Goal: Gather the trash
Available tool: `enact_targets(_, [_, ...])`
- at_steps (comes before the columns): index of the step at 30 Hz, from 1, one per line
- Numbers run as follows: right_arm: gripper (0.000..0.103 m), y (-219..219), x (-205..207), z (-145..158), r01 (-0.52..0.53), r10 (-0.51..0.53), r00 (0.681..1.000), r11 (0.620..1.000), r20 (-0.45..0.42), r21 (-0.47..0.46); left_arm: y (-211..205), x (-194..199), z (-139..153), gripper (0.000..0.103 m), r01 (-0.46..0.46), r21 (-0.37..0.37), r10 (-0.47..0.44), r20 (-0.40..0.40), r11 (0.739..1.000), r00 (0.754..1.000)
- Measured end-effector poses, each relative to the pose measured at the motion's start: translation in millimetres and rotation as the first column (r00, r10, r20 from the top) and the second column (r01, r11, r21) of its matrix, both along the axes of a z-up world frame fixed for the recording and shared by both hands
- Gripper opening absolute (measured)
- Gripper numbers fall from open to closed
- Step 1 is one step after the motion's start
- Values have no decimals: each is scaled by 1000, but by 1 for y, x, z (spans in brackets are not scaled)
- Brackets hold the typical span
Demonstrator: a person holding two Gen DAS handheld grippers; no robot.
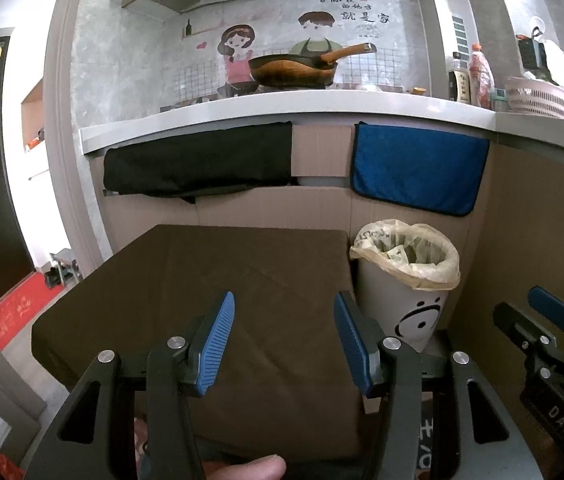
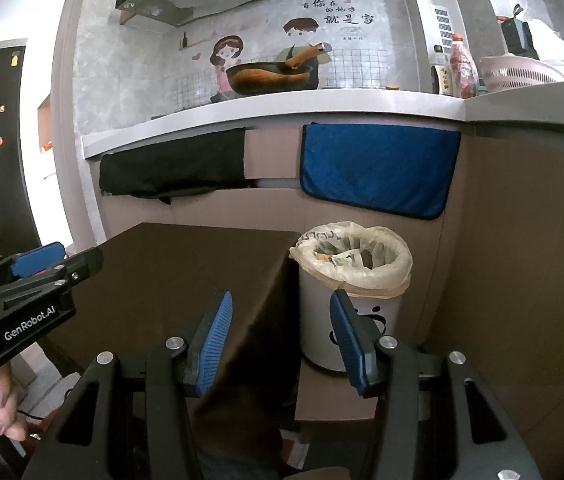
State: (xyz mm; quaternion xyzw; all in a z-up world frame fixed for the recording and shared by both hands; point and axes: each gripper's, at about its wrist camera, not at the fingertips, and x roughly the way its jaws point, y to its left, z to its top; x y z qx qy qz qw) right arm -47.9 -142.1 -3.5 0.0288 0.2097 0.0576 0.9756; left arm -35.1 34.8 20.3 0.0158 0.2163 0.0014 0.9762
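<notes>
A brown-covered table (image 1: 210,280) fills the foreground, set against the cabinet front below a white counter (image 1: 282,108). The cloth surface is bare.

A black cloth (image 1: 198,160) and a blue towel (image 1: 417,166) hang from the counter edge. A dark wok (image 1: 293,70) sits on the counter above them.

The white trash bin (image 1: 409,284), lined with a pale plastic bag (image 1: 437,268), stands on the floor just beside the table's right edge, against the cabinet. Crumpled scraps (image 2: 337,258) lie inside the bag. The bin bears a printed smiling face.

The left gripper (image 1: 283,338) hovers over the near part of the table, jaws spread wide, nothing between the blue pads. The bin lies ahead and to its right.

The right gripper (image 2: 278,338) is held over the table's right edge, jaws likewise spread wide and empty. The bin stands just ahead, slightly right of its line, its right finger (image 2: 347,340) overlapping the bin's front in view.

A fingertip (image 1: 242,468) shows at the lower edge of the left view.
</notes>
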Motion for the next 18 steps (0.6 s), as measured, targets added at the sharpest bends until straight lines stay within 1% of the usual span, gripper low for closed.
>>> enact_targets(6, [48,-2,1,0,3,-3,1000,1000,0,-1,1,2,-2,53,10,3,-10,-11,1000,1000])
enact_targets(18, [48,-9,2,3,10,-10,1000,1000,-4,8,9,2,-2,53,29,5,-29,-9,1000,1000])
